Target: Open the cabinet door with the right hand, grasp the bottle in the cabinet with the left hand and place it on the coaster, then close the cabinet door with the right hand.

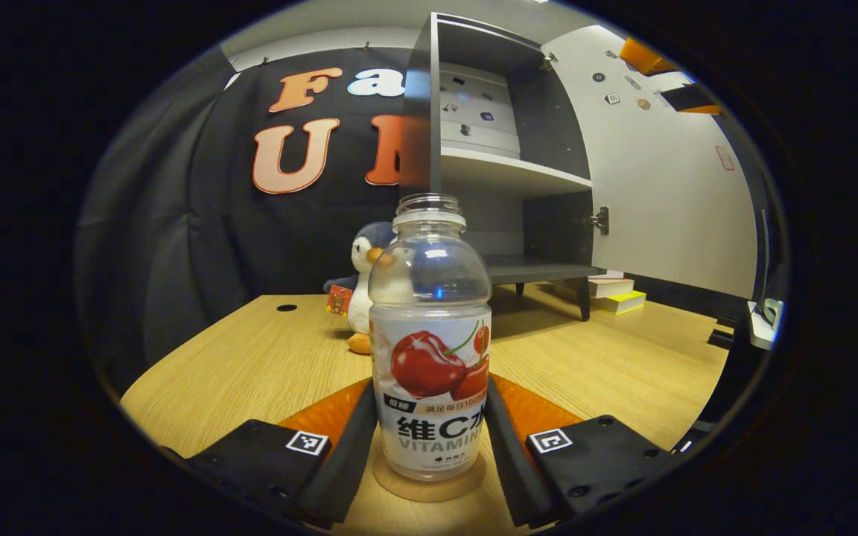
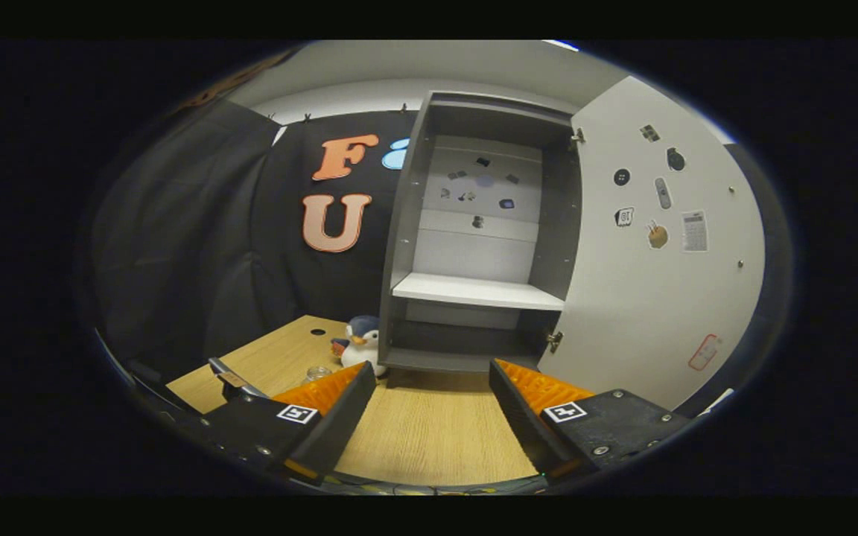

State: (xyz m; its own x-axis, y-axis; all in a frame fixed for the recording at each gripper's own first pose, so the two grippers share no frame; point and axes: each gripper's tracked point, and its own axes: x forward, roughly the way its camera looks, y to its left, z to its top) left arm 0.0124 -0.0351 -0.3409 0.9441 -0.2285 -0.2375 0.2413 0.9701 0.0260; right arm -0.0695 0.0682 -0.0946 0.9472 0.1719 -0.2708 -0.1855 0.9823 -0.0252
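at the bottom centre of the left gripper view, the left hand-held gripper [image 1: 429, 428] has a finger on each side of the bottle [image 1: 430, 350], close against its label; whether both fingers press on it or have just let go cannot be told. the bottle stands upright on the round cork coaster [image 1: 429, 480], bottom centre of the frame, on the wooden surface [image 1: 250, 357]. it is clear plastic, looks empty, has no cap, and wears a white label with red cherries. so the placing step looks all but finished; what remains for this hand is a clean release, opening straight out so the light bottle is not tipped.

in the right gripper view, the right hand-held gripper [image 2: 433, 406] at the bottom centre is released, fingers spread with nothing between them, facing the cabinet [image 2: 474, 246] at mid-frame. the cabinet door [image 2: 660, 283], right of centre, stands wide open. the next move calls for reaching its outer edge and swinging it shut.

a toy penguin [image 1: 362, 286] sits on the surface left of the cabinet.
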